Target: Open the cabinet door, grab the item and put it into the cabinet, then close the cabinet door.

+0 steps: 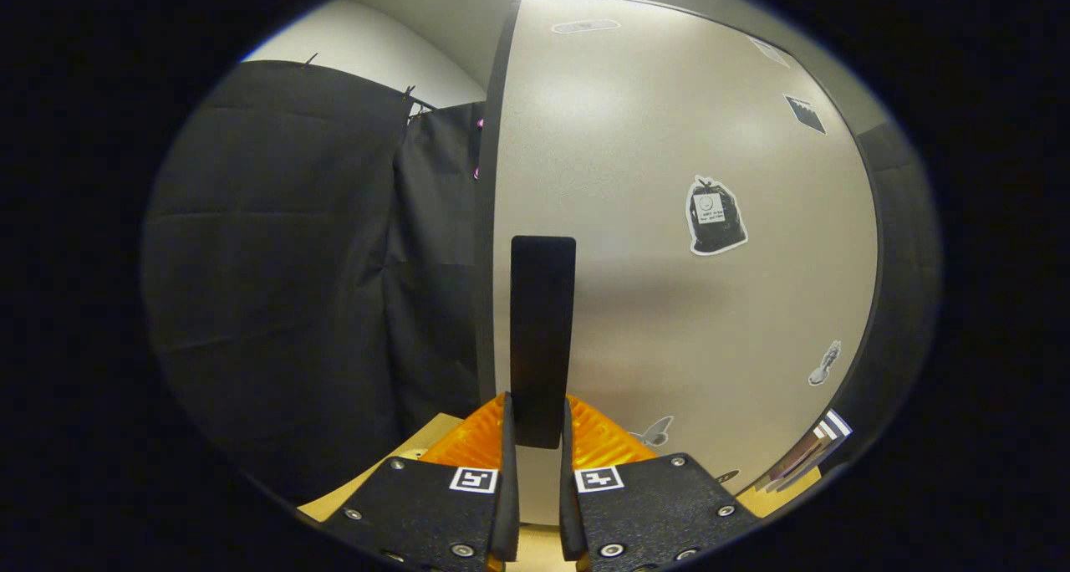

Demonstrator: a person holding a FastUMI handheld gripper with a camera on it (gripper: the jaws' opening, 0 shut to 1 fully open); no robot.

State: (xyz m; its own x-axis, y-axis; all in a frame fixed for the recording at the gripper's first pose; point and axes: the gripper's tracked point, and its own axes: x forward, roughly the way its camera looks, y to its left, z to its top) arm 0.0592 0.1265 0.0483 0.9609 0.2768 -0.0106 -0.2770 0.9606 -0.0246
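Your booth is hung with black cloth (276, 279) on the side left of the cabinet, with a pale wall and ceiling showing above it. Below your gripper (535, 438) lies a light wooden tabletop (351, 492), a strip of it visible beside and under the fingers.

Straight ahead stands the cabinet door (669, 179), a smooth grey-beige panel with a dark edge running up its left side. It carries several stickers: a black bag-shaped sticker (715, 217) near the middle, a small butterfly sticker (654, 431) low down, and a spoon-like sticker (824, 365) toward the right edge. You cannot tell from this view whether the door is fully closed or slightly ajar.

The door's black handle (542, 338) is a flat bar mounted close to that left edge. Its long axis runs vertically, top end pointing up the door, bottom end dropping between your fingers.

Your fingers are drawn close together, one on each side of the handle's lower end. They appear to press on it from both sides, so you have the handle gripped.
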